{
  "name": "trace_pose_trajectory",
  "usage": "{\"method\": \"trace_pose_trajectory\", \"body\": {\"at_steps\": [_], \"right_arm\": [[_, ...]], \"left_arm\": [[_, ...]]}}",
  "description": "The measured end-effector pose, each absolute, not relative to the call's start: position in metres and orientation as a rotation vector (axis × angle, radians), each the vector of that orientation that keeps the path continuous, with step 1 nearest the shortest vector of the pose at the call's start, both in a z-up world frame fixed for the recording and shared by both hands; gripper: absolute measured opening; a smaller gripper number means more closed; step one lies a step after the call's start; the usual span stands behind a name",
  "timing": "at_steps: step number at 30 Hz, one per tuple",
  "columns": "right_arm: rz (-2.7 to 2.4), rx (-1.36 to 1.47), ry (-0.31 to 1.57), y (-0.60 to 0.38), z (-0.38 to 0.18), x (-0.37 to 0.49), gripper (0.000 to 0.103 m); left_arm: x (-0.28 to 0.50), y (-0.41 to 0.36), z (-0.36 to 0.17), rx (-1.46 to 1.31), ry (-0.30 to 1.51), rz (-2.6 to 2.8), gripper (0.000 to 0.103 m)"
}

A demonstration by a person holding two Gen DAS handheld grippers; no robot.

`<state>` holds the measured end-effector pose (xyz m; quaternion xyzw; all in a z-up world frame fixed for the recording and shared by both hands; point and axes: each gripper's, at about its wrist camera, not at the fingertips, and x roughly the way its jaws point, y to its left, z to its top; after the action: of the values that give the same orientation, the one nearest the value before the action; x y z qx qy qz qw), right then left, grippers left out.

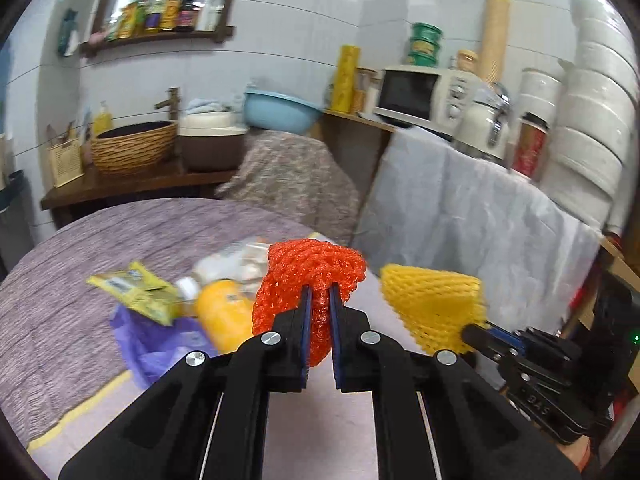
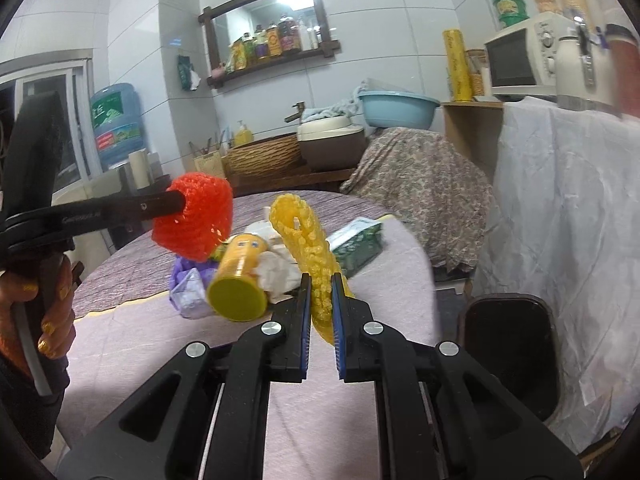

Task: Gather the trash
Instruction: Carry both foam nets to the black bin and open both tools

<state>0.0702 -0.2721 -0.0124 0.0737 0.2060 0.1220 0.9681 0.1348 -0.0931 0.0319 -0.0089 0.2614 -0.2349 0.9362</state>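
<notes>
Left wrist view: left gripper pinching the red foam fruit net, lifted above the table. Right gripper clamped on the yellow foam net, above the table, near the black bin.

Bottle on table, box behind, bin right

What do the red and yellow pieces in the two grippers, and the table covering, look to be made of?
Red piece: soft foam netting, matte; open mesh, squashed where the left gripper pinches it. Yellow piece: likely the same foam net, matte; diamond lattice, bent in the right gripper. Table covering: seemingly woven fabric, dull purple-grey; fine ribbed texture.
</notes>
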Motion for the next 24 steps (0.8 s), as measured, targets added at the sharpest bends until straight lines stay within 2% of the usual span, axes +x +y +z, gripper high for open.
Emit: {"method": "trace_pose_trajectory", "body": {"at_steps": [8, 16, 24], "right_arm": [[0.023, 0.172, 0.439, -0.352, -0.03, 0.068, 0.01], [-0.161, 0.321, 0.611, -0.444, -0.11, 0.102, 0.01], [-0.22, 0.377, 0.724, -0.468, -0.171, 0.122, 0.011]], "left_arm": [[0.157, -0.197, 0.006, 0.019, 0.664, -0.675, 0.009], [0.187, -0.31, -0.038, 0.082, 0.833, -0.759, 0.009], [0.206, -0.378, -0.089, 0.146, 0.967, -0.75, 0.009]]}}
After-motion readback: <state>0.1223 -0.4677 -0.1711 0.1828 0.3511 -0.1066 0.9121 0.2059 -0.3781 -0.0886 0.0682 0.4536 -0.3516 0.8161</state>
